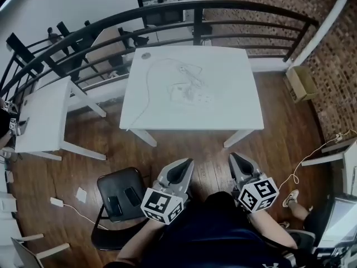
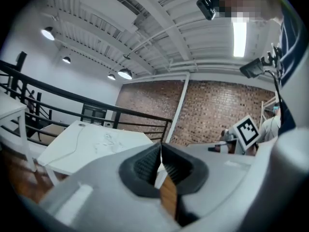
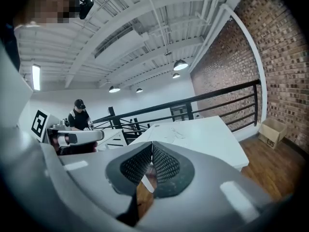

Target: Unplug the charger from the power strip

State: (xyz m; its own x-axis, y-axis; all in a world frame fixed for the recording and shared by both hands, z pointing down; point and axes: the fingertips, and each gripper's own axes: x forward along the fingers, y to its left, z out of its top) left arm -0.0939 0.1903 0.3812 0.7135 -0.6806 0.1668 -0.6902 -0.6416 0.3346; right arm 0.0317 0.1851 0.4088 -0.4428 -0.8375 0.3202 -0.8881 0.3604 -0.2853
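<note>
left tongs (image 1: 186, 162): clenched, the ribbed pads pressed together with nothing between them; held near the person's body, over the wooden floor (image 1: 184, 144), short of the table's near edge.
right tongs (image 1: 233, 157): also clenched and empty; level with the left tongs and to their right, well apart from the table top.
table (image 1: 234, 110): white and square, far of both tongs, in the middle of the scene.
power strip (image 1: 203, 97): a pale, faint strip lying on the table a little right of its centre, well apart from both tongs.
cable tangle (image 1: 187, 78): thin loops just far and left of the power strip; which piece is the charger cannot be told.
long cable (image 1: 146, 96): curves from the table's far left down toward its near left corner.
chair (image 1: 120, 197): black, near left, beside the left tongs, with two dark flat items on its seat.
side table (image 1: 42, 116): white, at the left, apart from the main table.
railing (image 1: 167, 9): black bars curving behind the table's far side.
cardboard box (image 1: 301, 82): on the floor at the far right, by the brick wall (image 1: 334, 54).
</note>
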